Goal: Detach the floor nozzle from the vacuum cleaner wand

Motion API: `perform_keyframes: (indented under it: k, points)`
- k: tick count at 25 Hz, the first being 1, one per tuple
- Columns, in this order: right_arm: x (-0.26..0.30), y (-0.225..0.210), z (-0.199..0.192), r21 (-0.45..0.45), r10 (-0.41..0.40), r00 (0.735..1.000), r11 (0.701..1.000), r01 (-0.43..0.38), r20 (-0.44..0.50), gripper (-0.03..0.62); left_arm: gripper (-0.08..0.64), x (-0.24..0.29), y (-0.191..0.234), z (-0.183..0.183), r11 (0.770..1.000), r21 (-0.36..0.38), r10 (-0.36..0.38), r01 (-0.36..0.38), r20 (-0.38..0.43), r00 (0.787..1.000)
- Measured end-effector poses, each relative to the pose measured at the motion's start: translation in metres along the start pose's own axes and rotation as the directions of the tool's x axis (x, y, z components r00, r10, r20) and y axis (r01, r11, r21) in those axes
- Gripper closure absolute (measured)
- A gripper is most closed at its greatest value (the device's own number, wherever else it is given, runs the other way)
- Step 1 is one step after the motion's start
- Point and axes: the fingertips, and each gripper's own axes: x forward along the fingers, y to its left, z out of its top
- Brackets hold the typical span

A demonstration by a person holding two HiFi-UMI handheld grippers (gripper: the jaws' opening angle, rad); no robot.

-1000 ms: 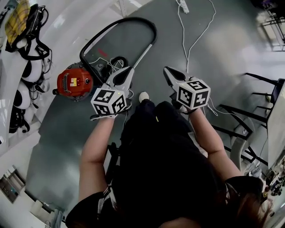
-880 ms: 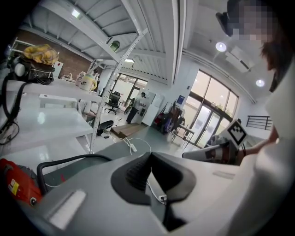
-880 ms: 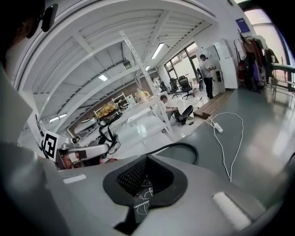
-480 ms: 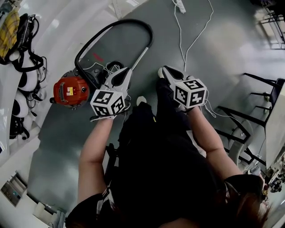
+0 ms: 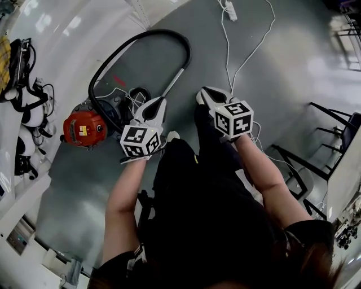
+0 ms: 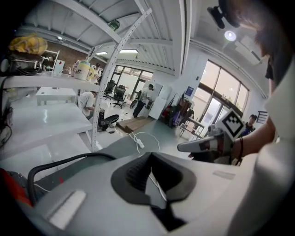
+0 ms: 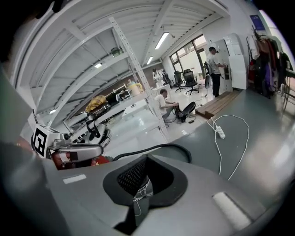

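Currently the person stands on the grey floor (image 5: 293,79) with both tongs held out ahead, pointing forward and down. The left gripper (image 5: 156,105) has its jaws shut together with nothing gripped. The right gripper (image 5: 204,93) likewise has its jaws fully closed and holds nothing. The two are level with each other and apart, and neither touches the vacuum.

The red vacuum cleaner body (image 5: 83,127) sits on the floor to the left of the left gripper. Its black hose (image 5: 144,36) arcs away to the far side and comes back to the metal wand (image 5: 176,82), which slants down toward the left gripper's tip. The wand's lower end passes behind that gripper in the head view, so the floor nozzle cannot be made out with certainty. A dark object (image 5: 138,94) with white wires lies just left of that spot, and what it is cannot be told.

At the far edge lies a white power strip (image 5: 230,9), and its cable (image 5: 248,51) trails across the floor toward the right gripper. Black chairs (image 5: 338,121) stand at the right. White shelving (image 5: 22,107) lines the left.
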Motion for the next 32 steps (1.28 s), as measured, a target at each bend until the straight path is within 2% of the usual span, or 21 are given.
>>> perform_keyframes:
  k: [6, 9, 13, 18, 21, 25, 32]
  points:
    - [0.027, -0.049, 0.006, -0.016, 0.041, 0.996, 0.999, -0.043, -0.079, 0.594, 0.551, 0.062, -0.003, 0.000, 0.997, -0.061, 0.051, -0.052, -0.025, 0.998]
    - [0.047, -0.073, 0.004, -0.038, 0.056, 0.991, 0.997, -0.061, -0.124, 0.594, 0.551, 0.093, 0.000, -0.011, 0.996, -0.054, 0.062, -0.066, -0.067, 0.996]
    - [0.079, -0.102, -0.005, -0.070, 0.074, 0.978, 0.994, -0.089, -0.195, 0.594, 0.551, 0.131, 0.015, -0.031, 0.992, -0.083, 0.085, -0.093, -0.099, 0.991]
    - [0.123, -0.121, -0.021, -0.142, 0.108, 0.962, 0.979, -0.147, -0.251, 0.594, 0.551, 0.172, 0.037, -0.059, 0.988, -0.086, 0.115, -0.128, -0.138, 0.984]
    - [0.147, -0.126, -0.035, -0.158, 0.096, 0.960, 0.977, -0.141, -0.264, 0.594, 0.551, 0.191, 0.041, -0.078, 0.994, -0.047, 0.087, -0.095, -0.160, 0.983]
    - [0.180, -0.142, -0.062, -0.111, 0.082, 0.961, 0.987, -0.115, -0.264, 0.594, 0.551, 0.216, 0.052, -0.109, 0.997, 0.002, 0.072, -0.073, -0.199, 0.977]
    - [0.240, -0.184, -0.124, -0.095, 0.023, 0.963, 0.994, -0.051, -0.269, 0.594, 0.551, 0.247, 0.102, -0.186, 0.995, -0.003, 0.095, -0.098, -0.226, 0.969]
